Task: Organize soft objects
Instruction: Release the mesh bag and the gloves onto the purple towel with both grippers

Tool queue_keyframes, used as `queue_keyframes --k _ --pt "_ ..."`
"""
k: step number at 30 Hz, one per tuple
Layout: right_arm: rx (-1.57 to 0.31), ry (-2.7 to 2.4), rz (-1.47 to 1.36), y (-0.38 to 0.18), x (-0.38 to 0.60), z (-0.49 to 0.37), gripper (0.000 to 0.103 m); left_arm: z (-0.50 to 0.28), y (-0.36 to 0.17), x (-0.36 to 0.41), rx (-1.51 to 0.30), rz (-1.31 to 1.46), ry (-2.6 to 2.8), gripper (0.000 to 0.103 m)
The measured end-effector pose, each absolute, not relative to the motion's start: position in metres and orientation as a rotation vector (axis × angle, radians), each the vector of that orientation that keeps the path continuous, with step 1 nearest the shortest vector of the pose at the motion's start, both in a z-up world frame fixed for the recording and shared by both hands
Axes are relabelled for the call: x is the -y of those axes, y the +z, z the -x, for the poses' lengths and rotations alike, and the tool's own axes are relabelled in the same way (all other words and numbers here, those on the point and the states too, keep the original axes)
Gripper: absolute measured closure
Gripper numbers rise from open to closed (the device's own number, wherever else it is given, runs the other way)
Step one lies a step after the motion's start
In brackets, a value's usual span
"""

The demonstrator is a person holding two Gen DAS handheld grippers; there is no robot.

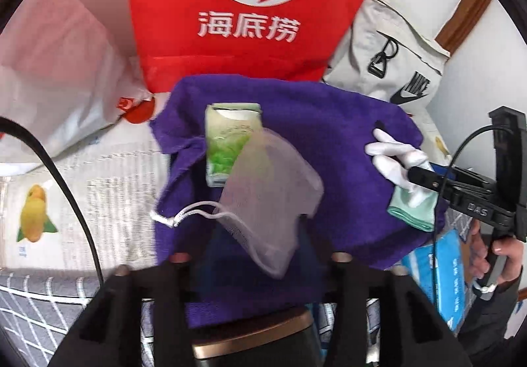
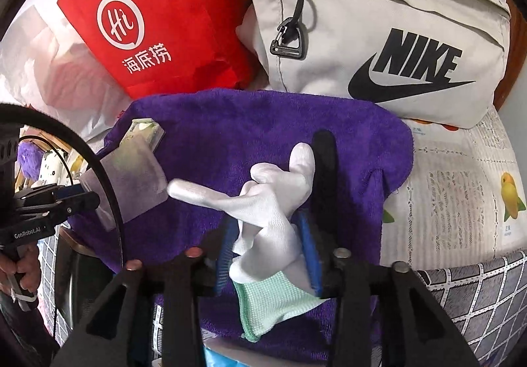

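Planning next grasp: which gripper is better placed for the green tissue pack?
Left. The tissue pack lies straight ahead of the left gripper; white glove sits between the right gripper's pads.

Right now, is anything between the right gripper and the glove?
Nothing visible. The glove already lies between the right gripper's open jaws, on the towel. The pouch sits off to one side, clear of it.
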State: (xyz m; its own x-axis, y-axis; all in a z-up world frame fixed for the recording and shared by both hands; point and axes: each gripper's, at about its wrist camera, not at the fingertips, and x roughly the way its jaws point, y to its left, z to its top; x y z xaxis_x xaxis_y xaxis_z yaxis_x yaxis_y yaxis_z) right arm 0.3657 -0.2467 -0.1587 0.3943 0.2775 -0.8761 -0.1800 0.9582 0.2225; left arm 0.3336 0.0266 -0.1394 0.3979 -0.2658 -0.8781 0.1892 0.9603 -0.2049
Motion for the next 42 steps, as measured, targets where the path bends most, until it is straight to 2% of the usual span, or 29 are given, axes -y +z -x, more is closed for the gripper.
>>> queue_keyframes --k 2,8,18,28,34,42 --pt "-1.126 0.293 -0.101 -0.156 0.248 -0.365 0.040 -0.331 -0.134 -0.030 -1.116 0.058 -0.263 0.044" --pt "-1.082 0.308 -0.094 -0.132 0.248 -0.351 0.040 -0.313 -0.107 -0.035 -1.056 -0.007 -0.229 0.033" --pt "-0.977 0.337 -0.042 -0.081 0.230 -0.286 0.040 -0.258 -0.085 -0.038 -1.021 0.057 -0.262 0.033" --pt "-0.963 0.372 -0.079 -0.072 0.227 -0.194 0.040 -0.175 -0.080 -0.025 -0.924 0.011 -0.313 0.033" --pt "-0.966 0.424 -0.038 -0.081 0.208 -0.151 0.040 -0.137 -0.095 -0.034 -0.953 0.032 -0.312 0.033" --pt "-1.070 0.489 0.073 -0.122 0.154 -0.158 0.040 -0.109 -0.102 -0.069 -0.947 0.089 -0.261 0.029"
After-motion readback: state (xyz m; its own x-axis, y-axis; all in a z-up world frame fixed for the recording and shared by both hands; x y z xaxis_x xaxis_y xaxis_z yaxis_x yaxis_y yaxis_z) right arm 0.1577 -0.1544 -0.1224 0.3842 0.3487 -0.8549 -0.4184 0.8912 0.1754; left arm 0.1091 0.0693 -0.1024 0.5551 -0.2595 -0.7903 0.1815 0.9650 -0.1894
